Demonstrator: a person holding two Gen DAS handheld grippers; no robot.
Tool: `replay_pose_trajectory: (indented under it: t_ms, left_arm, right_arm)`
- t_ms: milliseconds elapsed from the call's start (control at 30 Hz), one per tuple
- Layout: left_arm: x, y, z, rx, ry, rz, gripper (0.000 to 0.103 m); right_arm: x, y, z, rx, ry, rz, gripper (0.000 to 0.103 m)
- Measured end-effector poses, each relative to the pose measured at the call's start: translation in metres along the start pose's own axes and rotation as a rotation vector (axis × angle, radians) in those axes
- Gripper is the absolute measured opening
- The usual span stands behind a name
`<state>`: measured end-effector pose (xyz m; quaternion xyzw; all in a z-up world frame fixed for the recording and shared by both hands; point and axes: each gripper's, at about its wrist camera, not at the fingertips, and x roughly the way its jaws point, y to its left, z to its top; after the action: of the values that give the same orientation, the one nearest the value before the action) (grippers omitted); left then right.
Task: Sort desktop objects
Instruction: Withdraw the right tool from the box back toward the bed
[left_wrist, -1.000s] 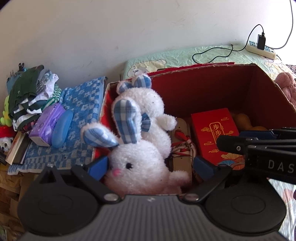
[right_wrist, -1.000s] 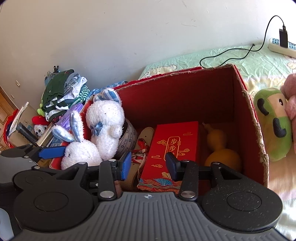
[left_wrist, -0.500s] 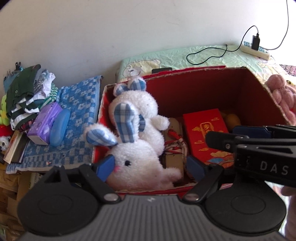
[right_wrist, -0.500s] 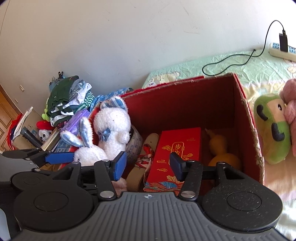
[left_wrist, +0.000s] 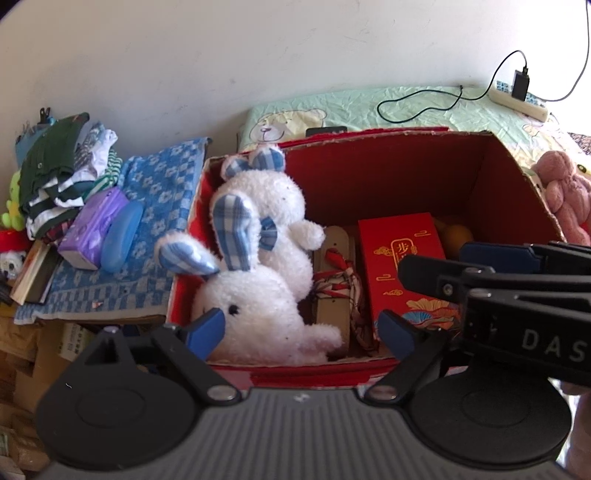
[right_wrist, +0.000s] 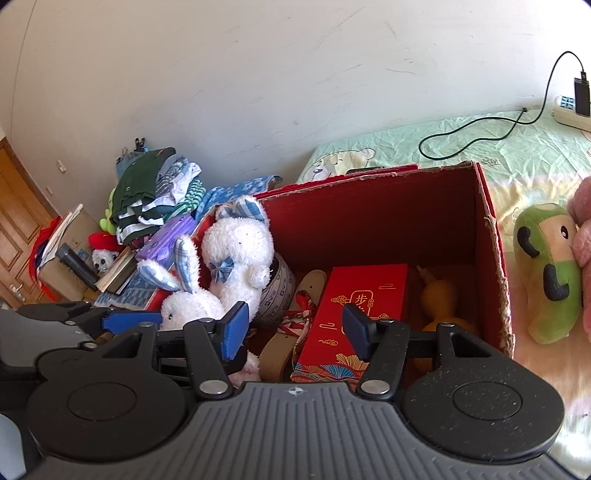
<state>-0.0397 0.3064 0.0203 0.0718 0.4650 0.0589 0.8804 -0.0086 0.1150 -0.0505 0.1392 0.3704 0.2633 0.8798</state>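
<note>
Hovering over the red box, the left gripper stood wide apart, having just reopened astride the white rabbit, gripping nothing. The right gripper, half spread and empty, hung above the red packet, probably choosing what to sort.

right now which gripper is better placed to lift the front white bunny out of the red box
Left, probably. The left gripper hangs open with the front bunny between its fingers, nothing gripped. The right gripper is open over the red gift box, beside the bunny.

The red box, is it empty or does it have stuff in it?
It has stuff: the red box holds two white bunnies and a red packet.
</note>
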Motion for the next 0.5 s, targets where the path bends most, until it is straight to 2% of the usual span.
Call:
replay_pose_trajectory:
  t_ms: [500]
  left_arm:
    - [0.003,-0.019,0.002,0.007,-0.006,0.074,0.091]
  right_arm:
    - [-0.016,-0.021,0.001,0.006,-0.001,0.024,0.059]
